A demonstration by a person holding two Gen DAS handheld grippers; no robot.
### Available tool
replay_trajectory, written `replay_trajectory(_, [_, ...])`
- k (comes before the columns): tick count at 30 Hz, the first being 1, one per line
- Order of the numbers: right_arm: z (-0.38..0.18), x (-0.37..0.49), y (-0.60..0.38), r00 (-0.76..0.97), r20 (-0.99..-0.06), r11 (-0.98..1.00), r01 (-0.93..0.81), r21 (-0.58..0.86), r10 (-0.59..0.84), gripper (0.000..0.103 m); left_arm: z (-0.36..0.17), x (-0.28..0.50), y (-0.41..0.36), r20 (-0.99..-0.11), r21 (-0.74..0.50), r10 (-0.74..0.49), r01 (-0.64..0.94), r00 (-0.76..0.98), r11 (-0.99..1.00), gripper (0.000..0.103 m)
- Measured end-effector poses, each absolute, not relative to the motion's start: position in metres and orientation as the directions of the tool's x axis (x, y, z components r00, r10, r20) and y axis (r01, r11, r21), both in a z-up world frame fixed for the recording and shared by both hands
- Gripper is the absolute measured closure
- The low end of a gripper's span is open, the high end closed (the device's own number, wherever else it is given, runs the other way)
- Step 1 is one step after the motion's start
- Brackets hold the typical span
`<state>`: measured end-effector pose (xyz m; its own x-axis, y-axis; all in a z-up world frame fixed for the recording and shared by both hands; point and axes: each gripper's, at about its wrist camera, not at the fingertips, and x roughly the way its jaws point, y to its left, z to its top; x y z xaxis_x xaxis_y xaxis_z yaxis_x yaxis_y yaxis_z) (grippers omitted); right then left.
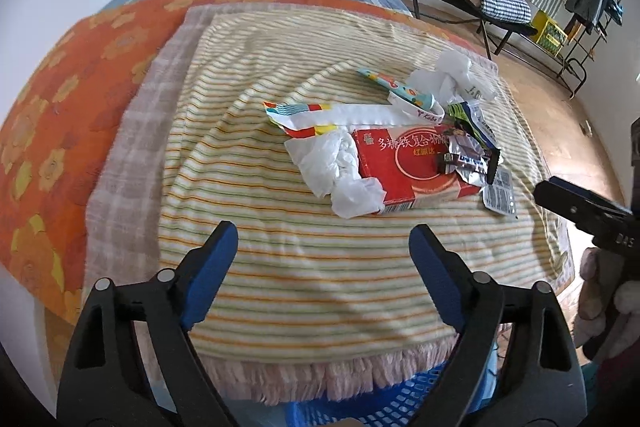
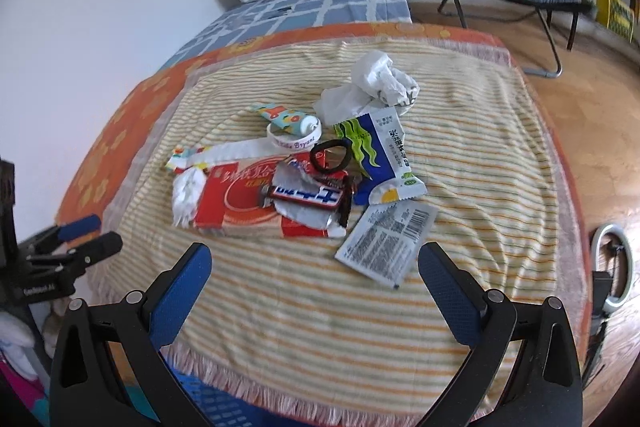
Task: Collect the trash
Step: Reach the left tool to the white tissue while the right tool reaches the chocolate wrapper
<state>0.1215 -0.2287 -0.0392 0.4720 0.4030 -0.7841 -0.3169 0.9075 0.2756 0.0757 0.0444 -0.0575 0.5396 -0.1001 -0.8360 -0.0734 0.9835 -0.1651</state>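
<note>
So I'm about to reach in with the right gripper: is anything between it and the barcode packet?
Nothing visible. Only bare striped blanket lies between the open right gripper and the barcode packet, the nearest piece of the pile.

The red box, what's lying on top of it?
On the red box lie a torn candy bar wrapper and a black hair tie. Crumpled tissue sits beside its end. The covered print is hidden.

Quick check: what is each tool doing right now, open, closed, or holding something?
Left tool: open, holding nothing, above the striped towel.
Right tool: open, holding nothing, just short of the trash pile.
</note>
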Motion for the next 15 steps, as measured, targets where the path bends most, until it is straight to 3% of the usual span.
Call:
replay_trajectory(4, [-0.049, 0.140, -0.223, 0.440, -0.784, 0.893, -0.309, 0.326, 0.438, 0.014, -0.064, 0.090, 0.043, -0.845, -0.194, -0.125, -0.080, 0.519, 0.978, 0.021])
replay_trajectory(15, [-0.076, 0.181, -0.207, 0.404, -0.828, 0.919, -0.231, 0.320, 0.389, 0.016, -0.086, 0.129, 0.044, -0.865, -0.215, -0.138, -0.107, 0.482, 0.971, 0.024])
